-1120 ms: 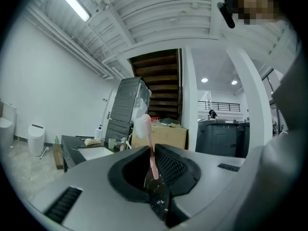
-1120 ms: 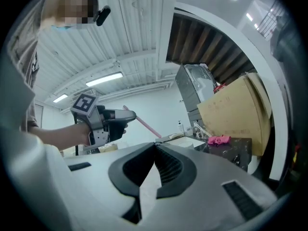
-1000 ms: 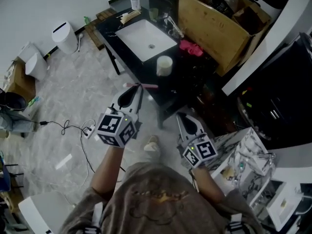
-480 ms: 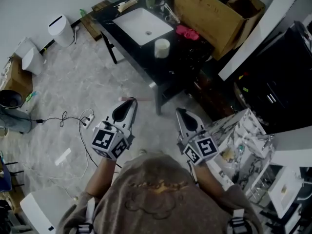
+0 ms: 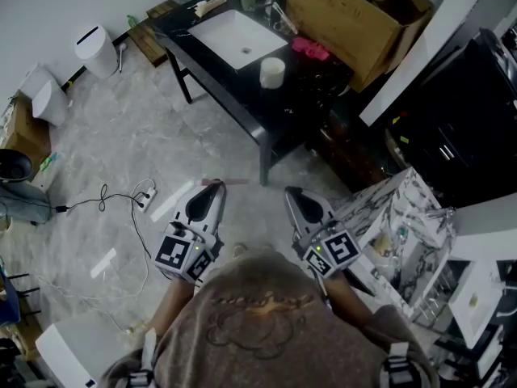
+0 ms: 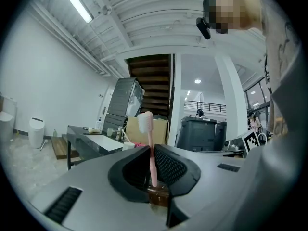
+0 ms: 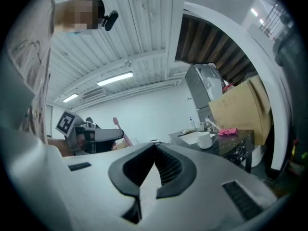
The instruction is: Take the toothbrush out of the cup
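The left gripper point(image 5: 215, 186) is clamped on the pink toothbrush's point(image 6: 150, 150) handle. The right gripper point(image 5: 290, 193) is closed and empty. The cup point(image 5: 272, 72) stands at twelve o'clock, well apart from both.

Pale pink toothbrush point(image 6: 150, 150) with a white head, centre frame. White cup point(image 5: 272, 71), black tabletop point(image 5: 303, 99) and bright pink cloth point(image 5: 311, 49), upper centre. Grey marbled floor point(image 5: 121, 144), left.
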### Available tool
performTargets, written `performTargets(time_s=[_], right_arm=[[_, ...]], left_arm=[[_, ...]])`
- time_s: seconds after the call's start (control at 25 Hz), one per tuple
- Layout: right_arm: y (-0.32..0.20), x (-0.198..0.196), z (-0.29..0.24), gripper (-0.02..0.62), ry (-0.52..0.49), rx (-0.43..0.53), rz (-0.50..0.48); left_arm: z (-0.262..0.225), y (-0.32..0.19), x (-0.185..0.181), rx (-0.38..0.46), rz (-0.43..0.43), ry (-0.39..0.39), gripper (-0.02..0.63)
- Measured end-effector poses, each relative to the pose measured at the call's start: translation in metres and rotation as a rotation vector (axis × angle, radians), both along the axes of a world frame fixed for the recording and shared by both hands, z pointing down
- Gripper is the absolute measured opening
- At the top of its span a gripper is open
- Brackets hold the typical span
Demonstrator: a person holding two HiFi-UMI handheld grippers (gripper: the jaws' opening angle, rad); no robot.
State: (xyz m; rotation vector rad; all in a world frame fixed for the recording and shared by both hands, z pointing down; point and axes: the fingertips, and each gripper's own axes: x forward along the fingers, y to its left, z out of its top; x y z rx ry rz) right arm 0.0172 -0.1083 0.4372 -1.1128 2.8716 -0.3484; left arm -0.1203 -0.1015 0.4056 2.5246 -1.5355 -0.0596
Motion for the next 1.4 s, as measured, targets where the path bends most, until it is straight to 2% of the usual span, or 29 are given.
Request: performTargets(time_s=[0.24, 0.44, 1.12, 1.4], right_arm=[[0.007, -0.021, -0.005, 0.006, 0.011, 0.023, -0.042], [0.01, -0.03, -0.005, 0.005, 0.052, 0.05, -0.04], [0.013, -0.046, -0.008, 0.005, 0.04, 0.058, -0.039], [0.014, -0.053, -0.01, 0.005, 0.04, 0.061, -0.046]], left_arm=[[0.007, 0.004, -0.008, -0.013, -0.005, 0.002, 0.032], [0.01, 0.008, -0.011, -0.023, 0.008, -0.002, 0.031], [0.003, 0.012, -0.031, -0.001, -0.009, 0.035, 0.028], [0.005, 0.013, -0.036, 0.013, 0.004, 0.022, 0.022]])
